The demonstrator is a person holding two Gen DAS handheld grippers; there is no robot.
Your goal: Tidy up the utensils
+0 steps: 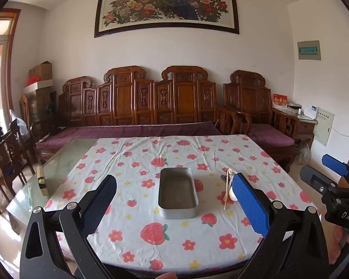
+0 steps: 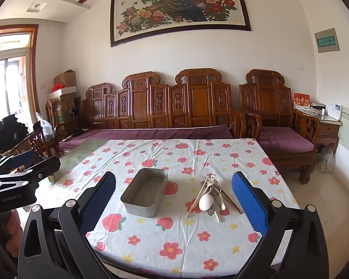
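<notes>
A grey rectangular metal tin (image 1: 177, 193) (image 2: 144, 194) sits empty on the flowered tablecloth (image 1: 174, 232) (image 2: 174, 232). To its right lies a pile of utensils (image 2: 211, 197): a white spoon (image 2: 206, 201), chopsticks (image 2: 196, 197) and metal pieces. In the left wrist view the pile (image 1: 228, 188) is partly hidden behind a blue finger pad (image 1: 251, 204). My left gripper (image 1: 174, 200) is open above the near table edge, facing the tin. My right gripper (image 2: 174, 200) is open, with the tin and the pile between its fingers further ahead. Both are empty.
The table's left part is bare glass (image 1: 58, 162), with a small wooden block (image 1: 41, 181) near its edge. A carved wooden sofa (image 1: 151, 107) with purple cushions stands behind the table, wooden chairs (image 1: 9, 153) at the left. Each gripper shows in the other's view (image 1: 332, 186) (image 2: 16, 181).
</notes>
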